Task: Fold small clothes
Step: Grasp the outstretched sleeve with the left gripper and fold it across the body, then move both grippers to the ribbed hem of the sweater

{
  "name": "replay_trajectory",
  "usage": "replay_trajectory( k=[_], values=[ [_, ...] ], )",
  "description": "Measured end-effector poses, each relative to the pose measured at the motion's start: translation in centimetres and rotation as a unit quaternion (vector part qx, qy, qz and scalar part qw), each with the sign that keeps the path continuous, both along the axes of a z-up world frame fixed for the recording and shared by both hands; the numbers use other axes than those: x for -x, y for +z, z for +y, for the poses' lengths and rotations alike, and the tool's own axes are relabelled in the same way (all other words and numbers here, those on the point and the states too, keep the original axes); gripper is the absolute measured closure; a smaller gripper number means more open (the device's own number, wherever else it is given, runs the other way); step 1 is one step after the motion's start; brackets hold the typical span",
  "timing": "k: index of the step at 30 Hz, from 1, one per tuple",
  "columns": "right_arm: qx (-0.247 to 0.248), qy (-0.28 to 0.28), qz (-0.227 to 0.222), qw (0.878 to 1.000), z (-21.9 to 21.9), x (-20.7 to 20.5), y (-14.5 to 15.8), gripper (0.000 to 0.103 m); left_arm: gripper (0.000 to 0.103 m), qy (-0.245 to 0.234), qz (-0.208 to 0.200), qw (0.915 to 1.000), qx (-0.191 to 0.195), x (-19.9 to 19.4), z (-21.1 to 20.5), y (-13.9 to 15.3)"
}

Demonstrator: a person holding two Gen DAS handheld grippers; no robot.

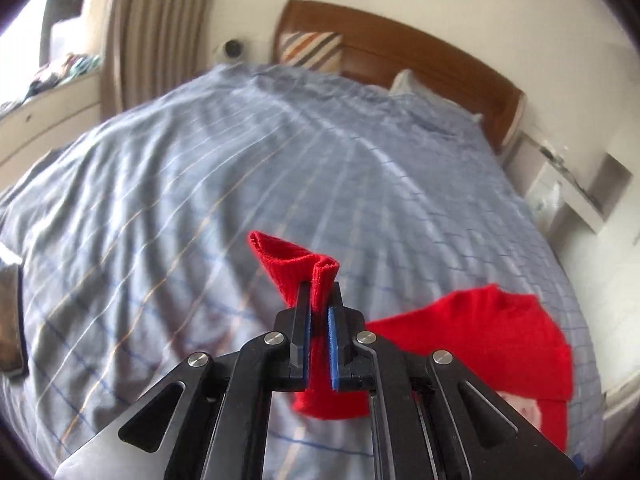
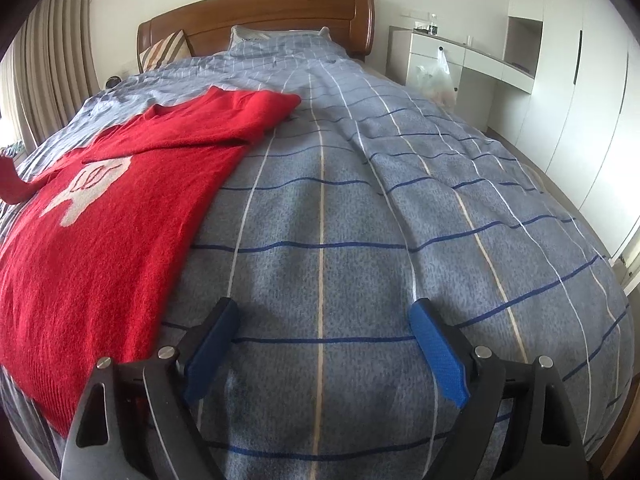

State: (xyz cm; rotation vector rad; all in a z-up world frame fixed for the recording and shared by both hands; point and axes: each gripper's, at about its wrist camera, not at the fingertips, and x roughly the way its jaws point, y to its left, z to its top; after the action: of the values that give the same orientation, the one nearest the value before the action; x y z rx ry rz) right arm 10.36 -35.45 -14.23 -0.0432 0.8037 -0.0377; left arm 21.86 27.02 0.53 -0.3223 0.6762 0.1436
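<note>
The left gripper (image 1: 320, 292) is clamped on the ribbed cuff of a red knit sweater's sleeve (image 1: 298, 264), low in the centre of the left wrist view; the cuff sticks up past the fingertips and flares open toward the upper left of the frame, while the rest of the sleeve hangs down between the blue pads and trails to the lower right, where the sweater's body (image 1: 492, 332) lies on the bed.

In the right wrist view the red sweater (image 2: 120, 208) fills the left side, spread flat on the blue-grey checked duvet (image 2: 360, 220). Its long axis runs from the hem at lower left up toward the neckline near the wooden headboard (image 2: 260, 8), and one sleeve is folded across the chest, pointing to the upper centre. A white knitted motif sits on the chest (no readable lettering or brand). The right gripper (image 2: 324, 312) stands wide apart over bare duvet, holding nothing, just right of the sweater's edge.
</note>
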Motion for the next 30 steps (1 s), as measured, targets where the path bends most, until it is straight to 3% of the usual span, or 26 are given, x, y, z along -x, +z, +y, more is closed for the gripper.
replay_trajectory(
  k=[2,5,10,11,12,13,14,17,20,25,30],
  values=[
    [0.0,0.001,-0.001,1.0,0.0,0.1,0.0,0.015,0.098,-0.064,-0.026,0.9975,-0.015,-2.2,-5.8,3.2],
    [-0.002,0.001,-0.001,1.0,-0.1,0.2,0.0,0.015,0.098,-0.16,-0.047,0.9857,-0.026,-5.2,-14.8,6.1],
    [0.003,0.006,-0.006,1.0,0.1,0.3,-0.1,0.015,0.095,-0.275,-0.041,0.9604,-0.025,-7.5,-28.2,5.3],
    [0.003,0.007,-0.006,1.0,0.0,0.3,-0.2,0.015,0.084,-0.29,-0.03,0.9564,-0.022,-7.8,-30.3,4.2],
    [0.001,0.008,-0.006,1.0,0.0,0.4,-0.2,0.015,0.049,-0.302,-0.011,0.9532,-0.012,-8.0,-32.0,2.8],
    [-0.002,0.009,-0.006,1.0,-0.1,0.4,-0.2,0.014,0.03,-0.304,0.011,0.9527,-0.002,-8.0,-33.1,1.2],
    [-0.005,0.01,-0.005,1.0,-0.2,0.4,-0.2,0.014,0.011,-0.298,0.023,0.9542,0.005,-7.6,-33.2,-0.2],
    [-0.01,0.012,-0.005,1.0,-0.5,0.4,-0.2,0.014,0.011,-0.291,0.047,0.9551,0.029,-6.0,-31.4,-4.0],
    [-0.01,0.012,-0.008,1.0,-0.5,0.4,-0.3,0.013,0.011,-0.258,0.07,0.9627,0.039,-2.9,-26.6,-6.6],
    [-0.01,0.015,-0.005,1.0,-0.6,0.1,-0.2,0.009,0.011,-0.192,0.087,0.9774,-0.012,3.3,-17.8,-8.4],
    [0.017,0.046,0.001,0.999,-0.9,0.6,1.7,0.009,0.011,-0.153,0.1,0.983,-0.011,10.0,-11.4,-9.1]
  ],
)
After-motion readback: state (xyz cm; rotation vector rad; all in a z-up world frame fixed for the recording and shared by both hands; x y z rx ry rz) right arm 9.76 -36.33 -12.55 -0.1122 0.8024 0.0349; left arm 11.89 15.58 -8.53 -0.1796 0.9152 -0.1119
